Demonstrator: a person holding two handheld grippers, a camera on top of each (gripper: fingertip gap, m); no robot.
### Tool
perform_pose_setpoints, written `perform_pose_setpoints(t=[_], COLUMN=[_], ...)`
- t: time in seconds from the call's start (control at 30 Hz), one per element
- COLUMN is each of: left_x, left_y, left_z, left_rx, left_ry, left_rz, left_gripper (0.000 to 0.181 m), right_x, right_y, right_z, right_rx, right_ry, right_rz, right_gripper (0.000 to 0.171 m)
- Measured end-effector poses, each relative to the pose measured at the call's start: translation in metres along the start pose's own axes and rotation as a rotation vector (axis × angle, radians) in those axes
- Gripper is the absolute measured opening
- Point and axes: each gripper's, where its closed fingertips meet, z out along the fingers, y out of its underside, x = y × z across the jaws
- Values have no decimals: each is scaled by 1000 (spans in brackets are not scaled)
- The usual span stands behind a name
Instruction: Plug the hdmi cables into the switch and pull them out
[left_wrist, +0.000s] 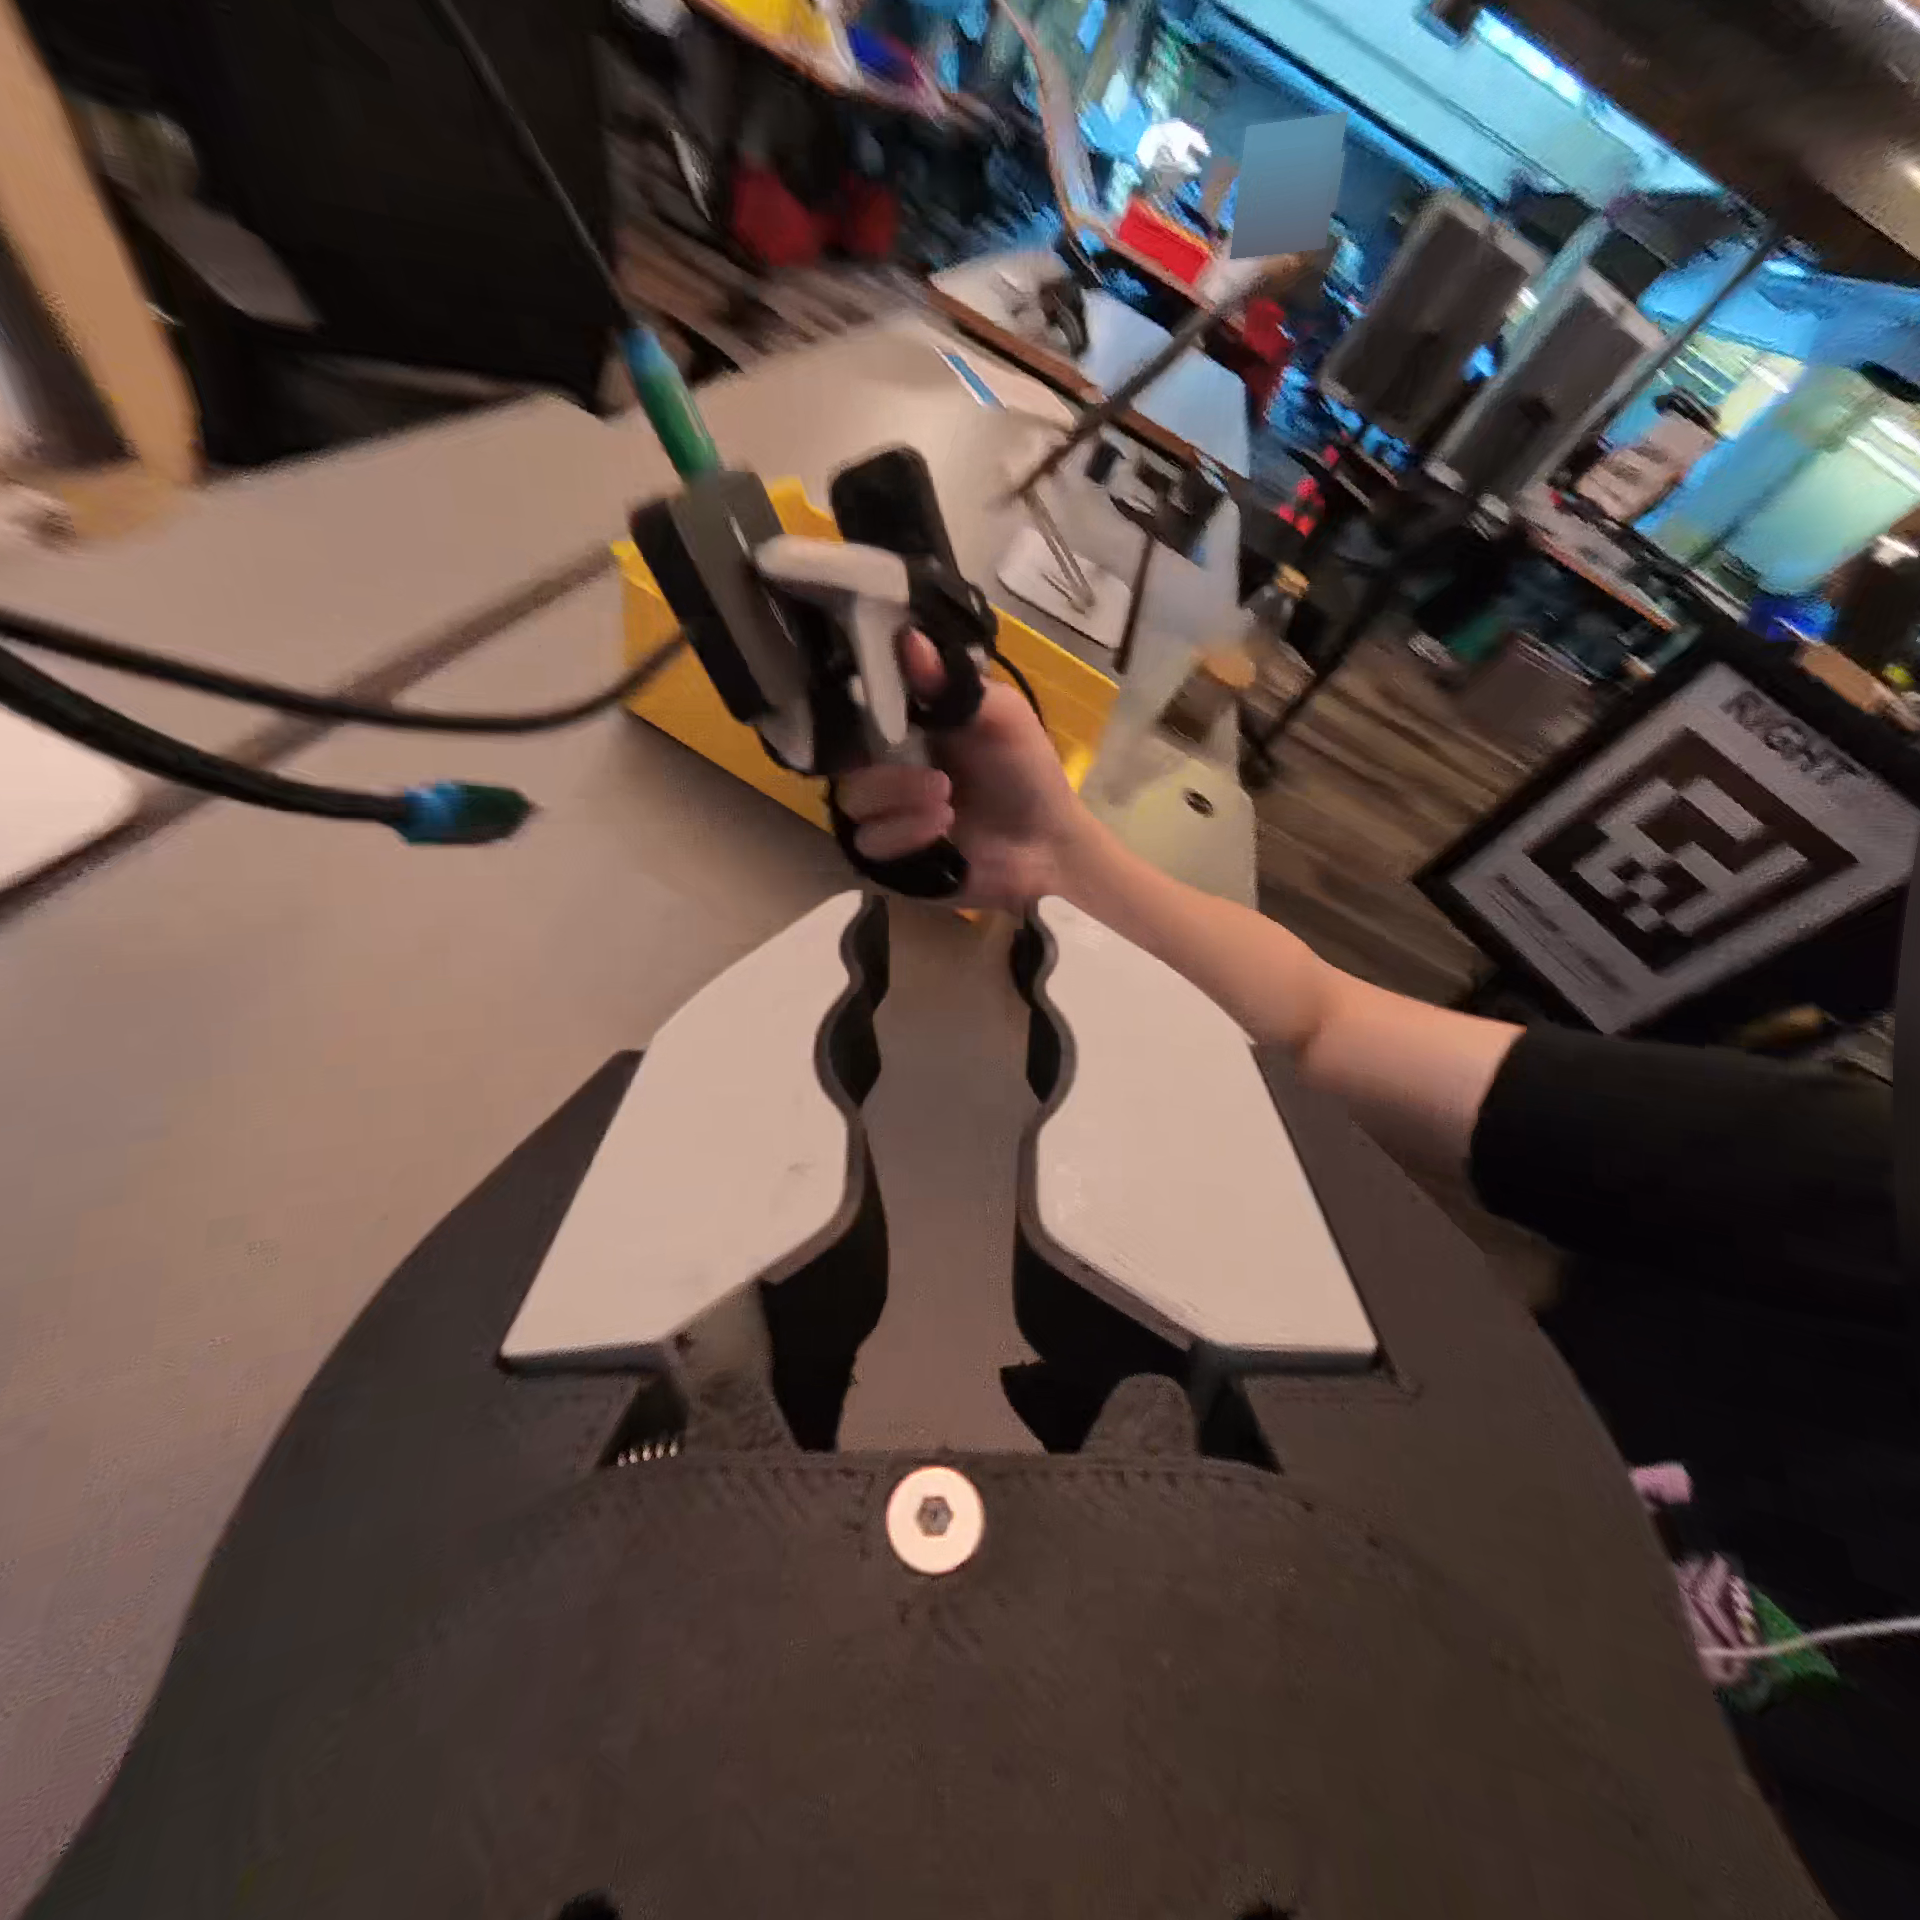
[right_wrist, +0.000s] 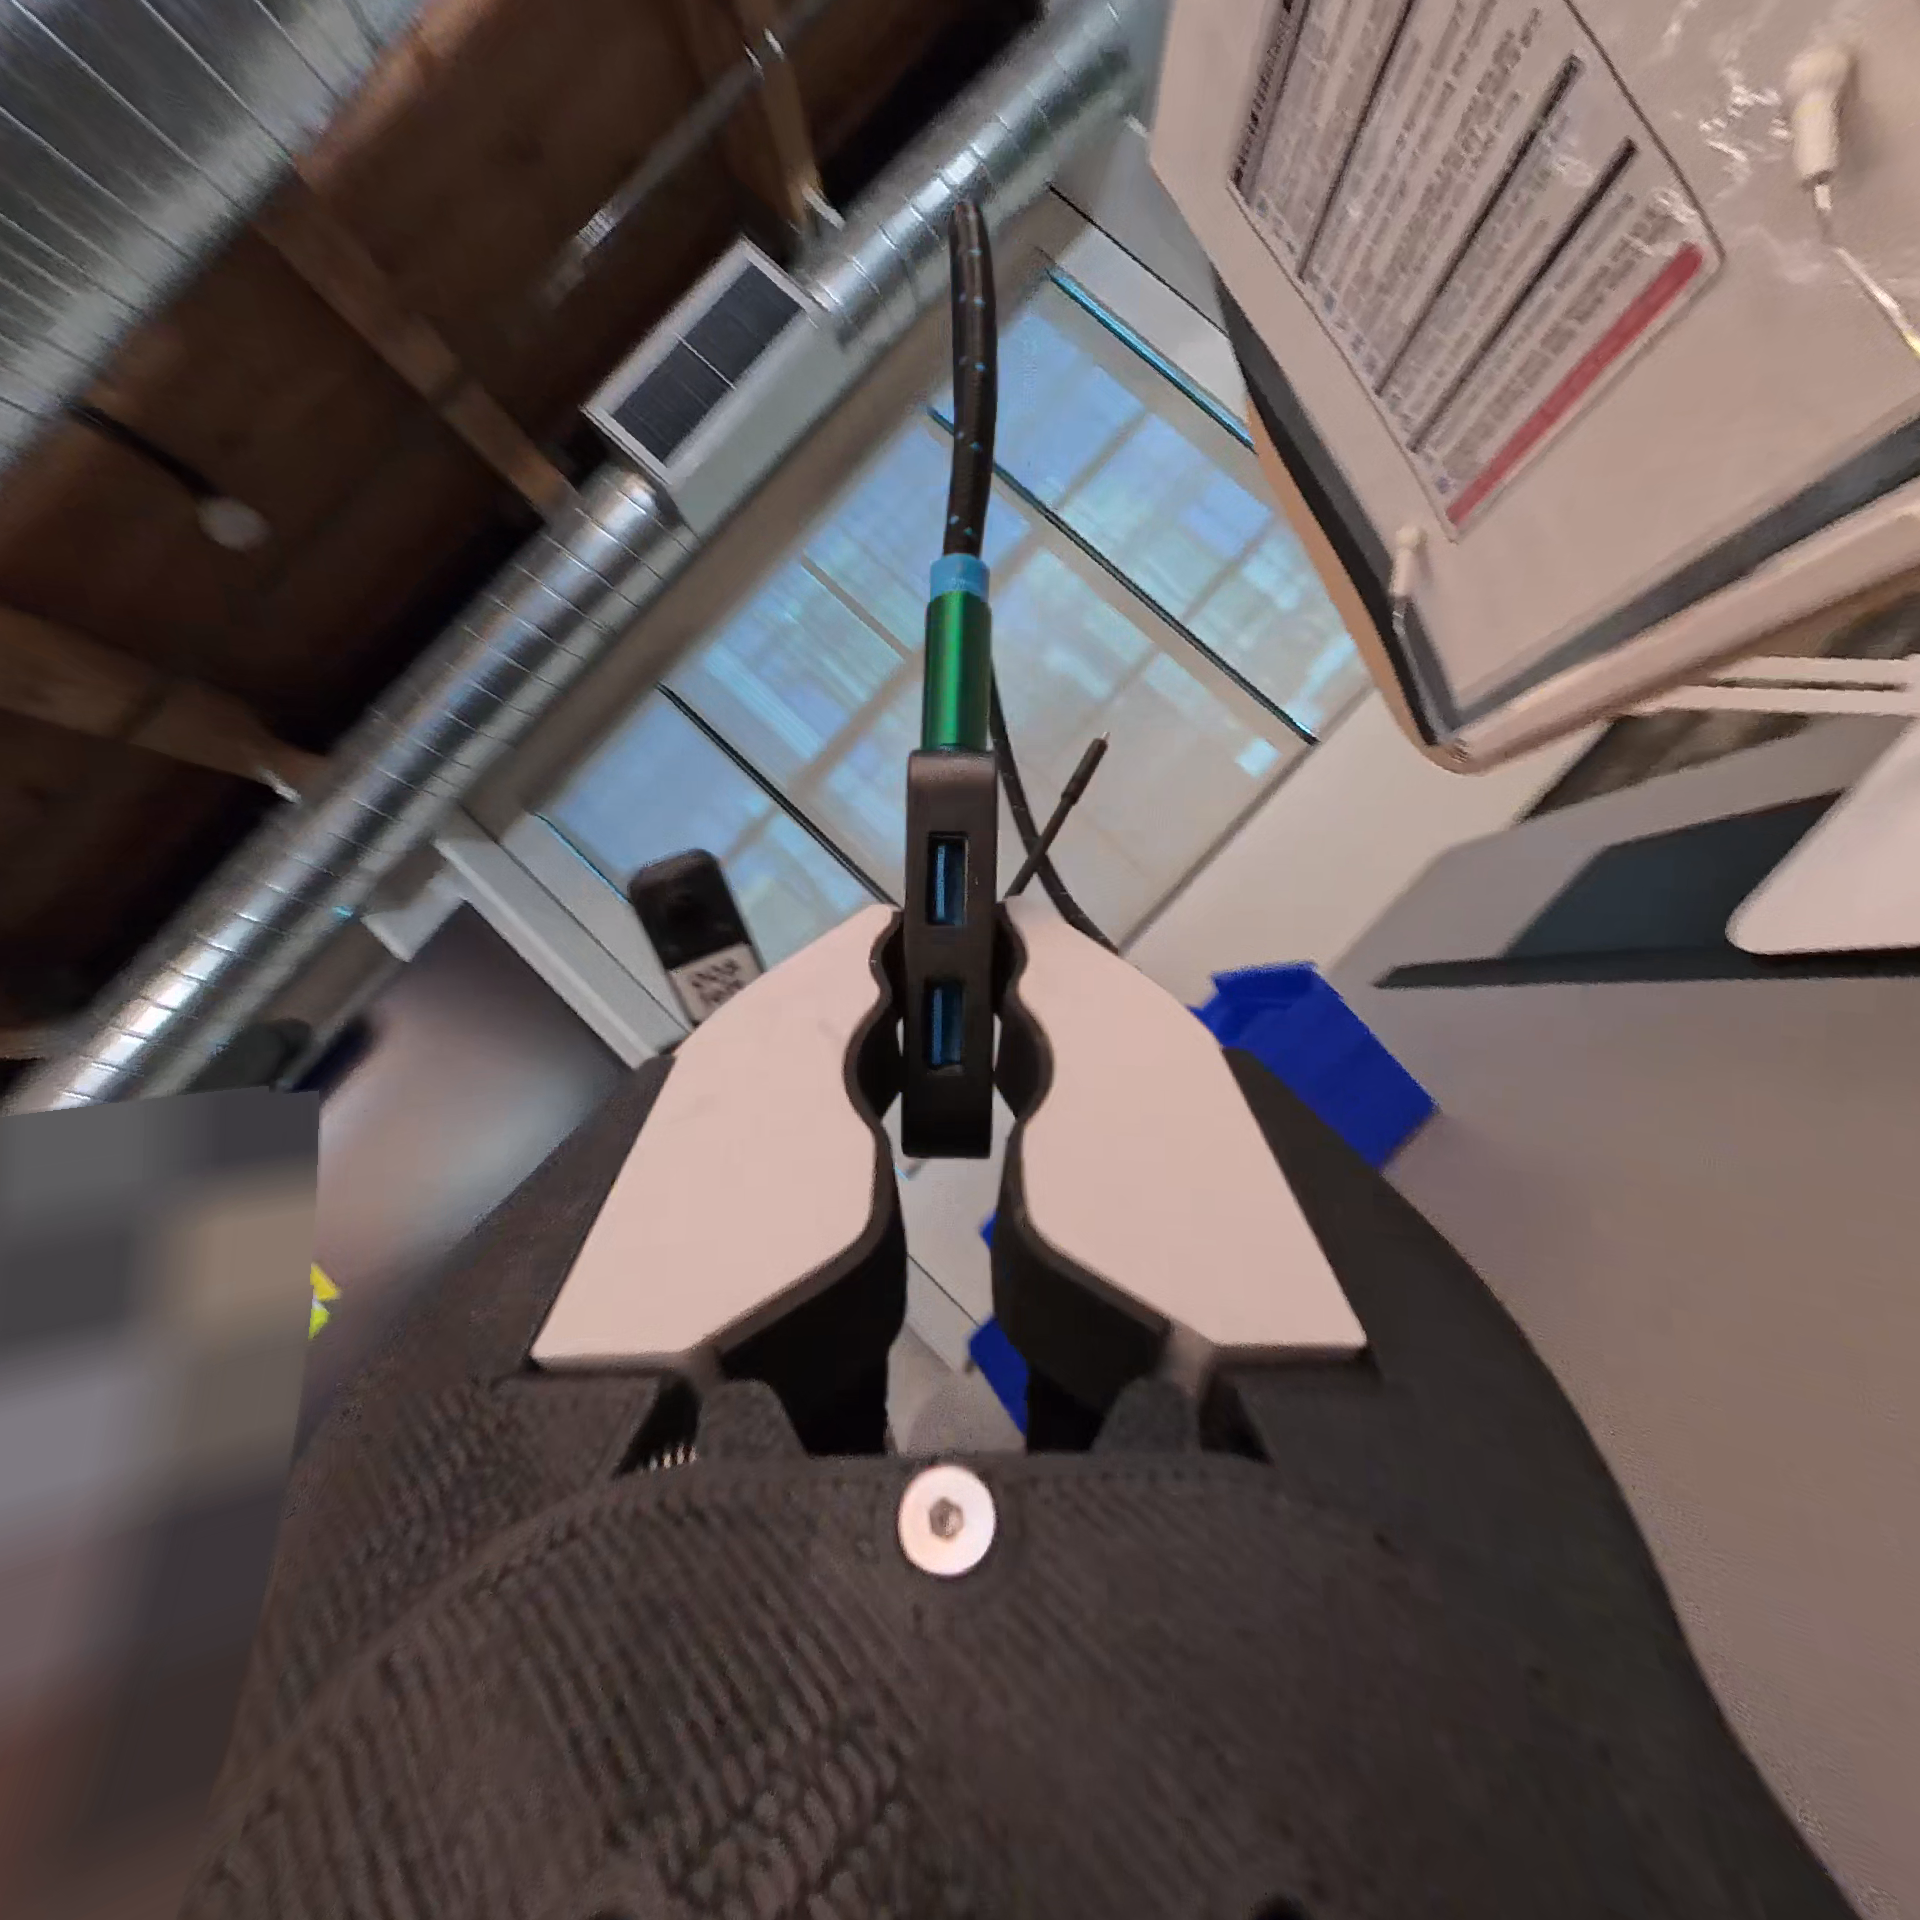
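The right gripper (right_wrist: 943, 1013) is seen clamped on the switch (right_wrist: 945, 966), a slim black plastic block held upright between the scalloped black inner edges of the white-faced fingers (right_wrist: 769, 1143). Two blue ports are shown on its near face. A plugged cable (right_wrist: 954, 665), with a green metallic sleeve, a blue collar and a black braided cord, is seated in the top end; the cord is cut off by the upper background. A thinner black lead is partly hidden behind the switch.

In the left wrist view, the left gripper (left_wrist: 951, 935) is held with its fingers apart and nothing between them, above the grey desk (left_wrist: 260, 1039). Beyond it, the right gripper is gripped by a hand (left_wrist: 966, 810) and raised over the desk, the switch apparently projecting from it, though motion blur makes this uncertain. A loose cable (left_wrist: 457, 814), with a matching blue and green connector, is seen at left, apparently just above the desk surface. A yellow bin (left_wrist: 707, 665) stands behind the hand. Farther items are blurred.
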Motion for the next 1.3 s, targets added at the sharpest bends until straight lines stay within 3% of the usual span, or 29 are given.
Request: perform_pose_setpoints(t=[0.1,0.2,0.3,0.43,0.47,0.57,0.73,0.9,1.03,1.1,1.23,1.3], left_x=[1,-4,-13,-3,1,14,16,15,22,24,14,5], left_y=[10,-1,-13,-25,-24,-22,-17,-15,-11,-4,1,5], left_z=[38,67,73,67,67,68,64,53,52,55,49,40], left_rx=[-27,117,275,379,377,362,249,182,160,111,67,16], left_ry=[31,9,-60,-25,-4,67,29,-63,-22,6,-40,-105], left_rz=[-28,-21,17,66,71,118,264,447,487,491,535,639], left_gripper=[25,36,49,44,43,13,13,13,13,14,19,9], right_x=[-20,-41,-61,-81,-85,-87,-92,-93,-93,-96,-97,-103], right_y=[-4,-2,5,23,28,42,47,49,64,70,72,65], right_z=[2,5,10,20,22,28,26,23,23,20,21,20], right_rx=[73,129,152,124,112,79,-10,-200,-341,-374,-370,-330], right_ry=[-105,-206,-294,-348,-356,-352,-372,-236,-230,-259,-205,-176], right_rz=[24,44,30,-50,-77,-170,-359,-674,-723,-751,-945,-1011], right_gripper=[14,15,15,15,15,15,16,34,42,18,15,17])
